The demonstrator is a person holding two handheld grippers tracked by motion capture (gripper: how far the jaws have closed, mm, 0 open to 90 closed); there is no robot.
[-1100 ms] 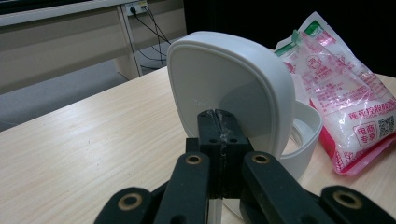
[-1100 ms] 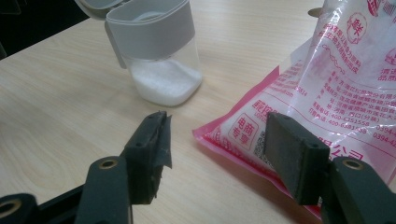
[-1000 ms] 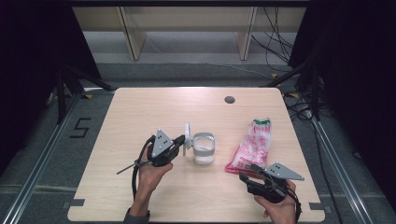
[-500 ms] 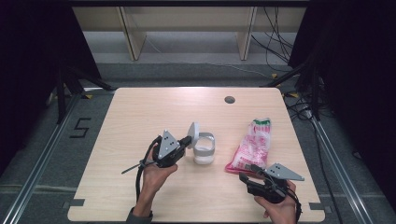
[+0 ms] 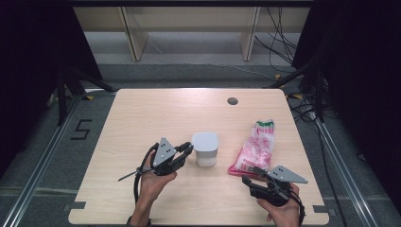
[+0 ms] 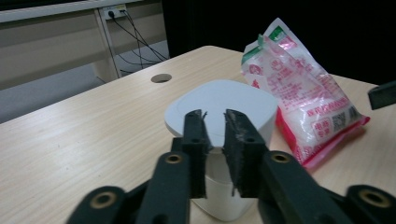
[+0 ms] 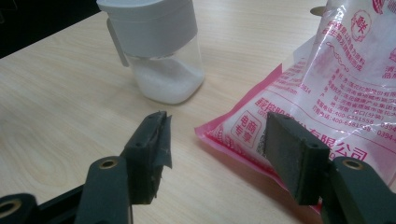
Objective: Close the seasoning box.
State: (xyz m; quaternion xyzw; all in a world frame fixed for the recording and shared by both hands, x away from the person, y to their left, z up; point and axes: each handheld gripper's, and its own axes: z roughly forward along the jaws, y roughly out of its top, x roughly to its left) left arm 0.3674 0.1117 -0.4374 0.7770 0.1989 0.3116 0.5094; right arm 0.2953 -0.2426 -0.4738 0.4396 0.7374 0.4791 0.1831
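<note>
Since the earlier frames, the flip lid of the jar (image 5: pixel 205 149) went from standing upright to lying flat and closed, and the left gripper (image 5: pixel 187 150), at centre-left of the high view, had its jaws just been opening a little, with nothing between them. In the left gripper view those jaws stood narrow, a slim gap showing between the pads, right over the near edge of the white lid (image 6: pixel 219 105); whether they touched it could not be told.

The jar sat at the middle of the table (image 5: pixel 142 113), with white grains in its clear lower half in the right gripper view (image 7: pixel 161 77). The pink bag (image 5: pixel 255 147) lay just to its right in the high view.

To finish the closing well, the person would probably do best to press down squarely on the lid's free edge until it seats, then draw the jaws straight back so the jar does not tip.

The left forearm rose from the bottom edge, wrist turned so the gripper pointed right toward the jar. The right gripper (image 5: pixel 249 175) rested at lower right, aimed up-left at the bag's near corner, jaws wide apart and holding nothing.
</note>
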